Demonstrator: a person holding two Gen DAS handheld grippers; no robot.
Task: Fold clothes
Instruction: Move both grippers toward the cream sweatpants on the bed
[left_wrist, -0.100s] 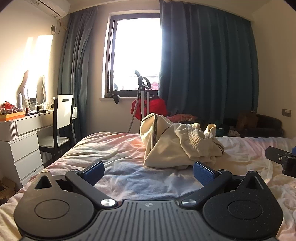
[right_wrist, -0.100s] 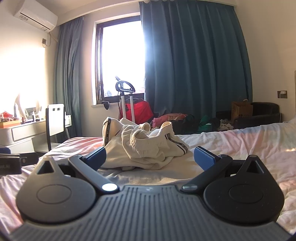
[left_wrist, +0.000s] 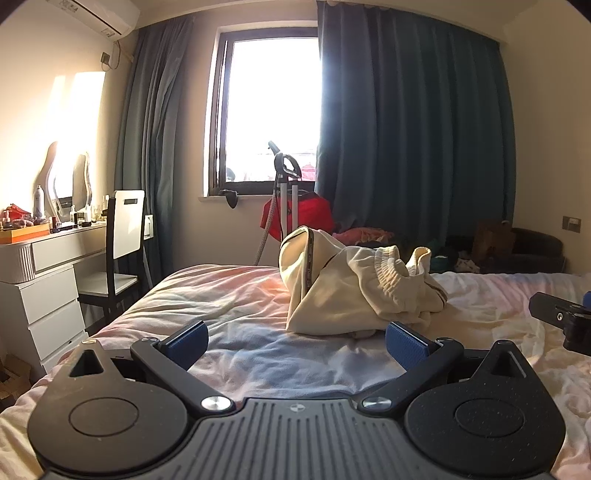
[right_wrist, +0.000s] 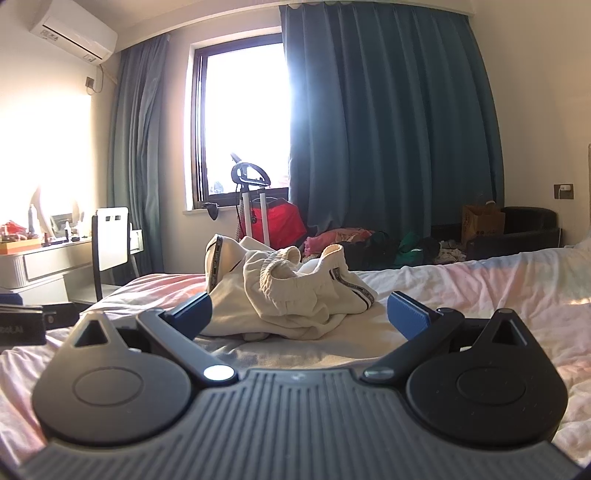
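A crumpled pair of cream sweatpants (left_wrist: 354, 291) with a ribbed elastic waistband and a dark patterned side stripe lies heaped on a bed (left_wrist: 229, 306) covered in a wrinkled pale pink and white sheet. The left gripper (left_wrist: 295, 338) hovers low over the sheet in front of the heap, its blue-padded fingers (left_wrist: 186, 339) spread wide apart and holding nothing. The right gripper (right_wrist: 299, 314) is also released, its fingers (right_wrist: 408, 314) splayed on either side of the sweatpants as seen from its camera, not touching the fabric. The left wrist view alone shows a black part of the right gripper at its right edge; the right wrist view alone shows a black part of the left gripper at its left edge, with pale lettering too cut off to read. Behind the bed, a bright window (right_wrist: 243, 122) sits between teal curtains (right_wrist: 388, 129), with a garment steamer (right_wrist: 251, 206) and a red bag (right_wrist: 280, 221) below it. A white chair (left_wrist: 125, 229) stands at a white dressing table (left_wrist: 44, 258) crowded with bottles. The right wrist view shows a brown paper bag (right_wrist: 482, 221) on a dark armchair more clearly; its print is illegible. A white air conditioner (right_wrist: 74, 31) hangs high on the wall, its label unreadable.
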